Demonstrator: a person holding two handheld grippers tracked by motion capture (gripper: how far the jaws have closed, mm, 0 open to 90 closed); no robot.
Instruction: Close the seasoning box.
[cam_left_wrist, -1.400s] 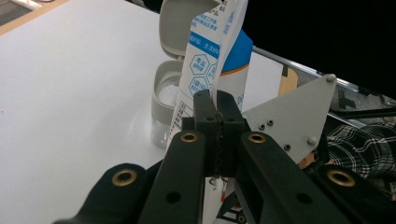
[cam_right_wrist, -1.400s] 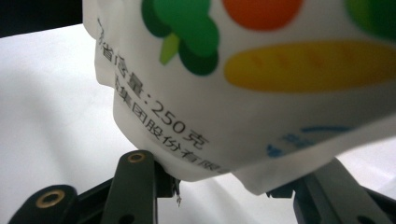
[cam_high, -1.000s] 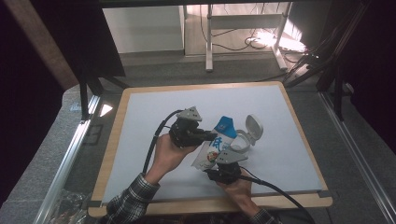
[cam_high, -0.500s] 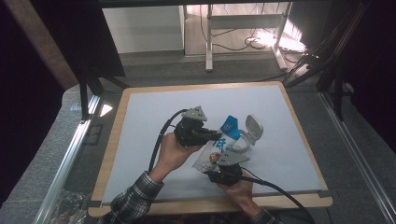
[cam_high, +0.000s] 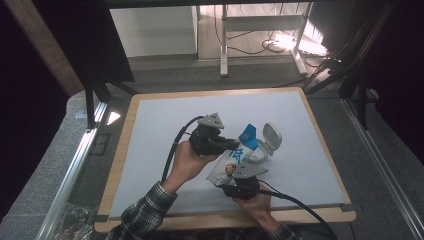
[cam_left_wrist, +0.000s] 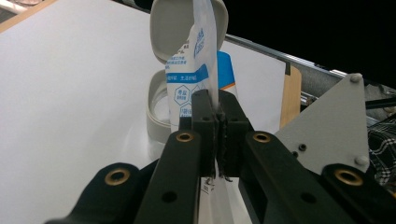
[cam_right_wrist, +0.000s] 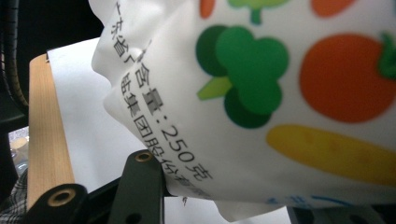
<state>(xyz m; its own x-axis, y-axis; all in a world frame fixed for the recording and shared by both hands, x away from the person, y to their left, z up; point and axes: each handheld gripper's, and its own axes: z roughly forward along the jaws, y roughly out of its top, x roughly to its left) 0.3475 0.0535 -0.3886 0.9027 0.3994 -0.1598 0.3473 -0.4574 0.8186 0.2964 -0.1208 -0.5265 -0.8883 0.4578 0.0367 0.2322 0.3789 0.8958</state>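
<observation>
My left gripper pinches the top of the salt bag tight, my right gripper squeezes its belly above the open white container — a slip spills salt on the table.

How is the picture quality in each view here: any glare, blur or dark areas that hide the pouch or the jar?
High view: glare from the bright floor patch top right, dark surrounds, table evenly lit. Left gripper view: pouch sharp, open jar readable, black background top right. Right gripper view: the pouch sits very close, its print slightly soft.
</observation>
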